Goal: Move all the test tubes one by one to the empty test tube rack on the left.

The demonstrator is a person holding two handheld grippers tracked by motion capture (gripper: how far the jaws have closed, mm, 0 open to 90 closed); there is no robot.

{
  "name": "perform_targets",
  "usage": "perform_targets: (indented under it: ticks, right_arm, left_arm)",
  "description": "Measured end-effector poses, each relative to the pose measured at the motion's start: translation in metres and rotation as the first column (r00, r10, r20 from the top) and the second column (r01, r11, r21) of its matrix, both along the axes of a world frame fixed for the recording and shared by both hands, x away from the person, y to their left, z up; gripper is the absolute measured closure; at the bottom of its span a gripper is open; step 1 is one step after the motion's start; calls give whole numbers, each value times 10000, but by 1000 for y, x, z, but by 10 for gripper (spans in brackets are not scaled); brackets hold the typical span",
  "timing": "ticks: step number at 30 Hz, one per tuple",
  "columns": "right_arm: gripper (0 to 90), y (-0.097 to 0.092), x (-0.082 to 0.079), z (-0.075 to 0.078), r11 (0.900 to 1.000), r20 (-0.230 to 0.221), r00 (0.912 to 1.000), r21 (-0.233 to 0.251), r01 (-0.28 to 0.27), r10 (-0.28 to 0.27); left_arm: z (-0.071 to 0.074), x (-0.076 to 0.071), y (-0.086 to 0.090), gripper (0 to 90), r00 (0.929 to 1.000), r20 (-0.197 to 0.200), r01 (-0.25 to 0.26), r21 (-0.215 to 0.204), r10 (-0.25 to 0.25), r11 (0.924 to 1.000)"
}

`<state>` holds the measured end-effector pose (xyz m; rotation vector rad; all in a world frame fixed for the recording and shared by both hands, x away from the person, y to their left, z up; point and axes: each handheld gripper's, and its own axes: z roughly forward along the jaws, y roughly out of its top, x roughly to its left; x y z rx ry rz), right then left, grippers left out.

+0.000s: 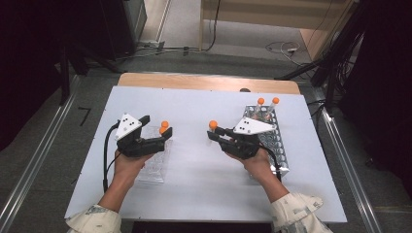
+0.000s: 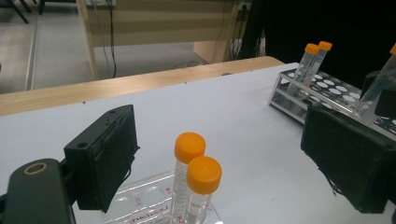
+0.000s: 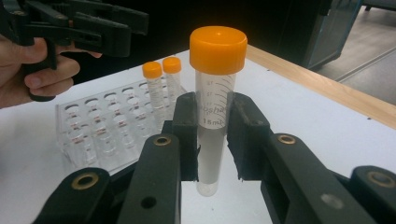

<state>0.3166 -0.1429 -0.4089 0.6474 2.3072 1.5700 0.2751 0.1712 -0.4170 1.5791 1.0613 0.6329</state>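
Note:
My right gripper (image 1: pixel 217 133) is shut on a clear tube with an orange cap (image 1: pixel 213 125), held upright over the white table between the two racks. In the right gripper view the jaws (image 3: pixel 215 123) press on both sides of that tube (image 3: pixel 218 44), just under its printed scale. My left gripper (image 1: pixel 158 127) stands open above the far end of a clear plastic rack (image 1: pixel 154 162). Two orange-capped tubes (image 2: pixel 196 179) stand in that rack (image 2: pixel 140 200) between the wide-apart pads (image 2: pixel 109 156), which do not touch them.
A metal rack (image 1: pixel 274 138) at the right carries two more orange-capped tubes (image 1: pixel 267 103) at its far end. The white table sheet (image 1: pixel 194 104) ends at a wooden strip along the back. Cables and dark stands lie on the floor beyond.

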Motion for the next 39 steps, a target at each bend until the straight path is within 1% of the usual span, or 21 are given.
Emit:
perform_targets:
  ticks: [9,14,16,18,22,26,29,35,37,39]
  right_arm:
    - [716,16,-3,-8,9989,-199,9991,-265,-390,385]
    - [716,26,-3,-14,9978,-295,9981,-378,-553,542]
    - [716,29,-3,-15,9974,-331,9978,-423,-586,573]
    - [716,32,-4,-16,9969,-338,9974,-451,-649,634]
    - [715,38,-5,-18,9956,-382,9962,-486,-797,779]
    - [715,45,-7,-19,9940,-419,9947,-531,-958,937]
    - [715,49,-8,-21,9928,-427,9939,-598,-1042,1017]
    - [714,56,-10,-24,9908,-496,9920,-644,-1192,1161]
    - [714,58,-11,-25,9897,-472,9911,-650,-1275,1246]
    - [714,61,-12,-25,9893,-471,9904,-608,-1330,1302]
  left_arm:
    - [1,-3,-7,112,9995,73,292,-43,-292,9996]
    - [2,-5,-14,112,9982,91,591,-60,-590,9982]
    - [2,-6,-18,112,9973,97,730,-64,-730,9973]
    - [2,-7,-21,116,9960,85,893,-164,-891,9959]
    - [3,-9,-28,126,9924,133,1227,-159,-1225,9923]
    - [3,-13,-36,164,9863,172,1642,-137,-1639,9863]
    - [2,-14,-39,192,9843,174,1758,-81,-1756,9844]
    - [2,-15,-41,248,9801,174,1982,-110,-1980,9801]
    - [1,-15,-42,278,9795,144,2009,-95,-2008,9796]
    - [0,-15,-43,320,9769,119,2135,-119,-2134,9769]
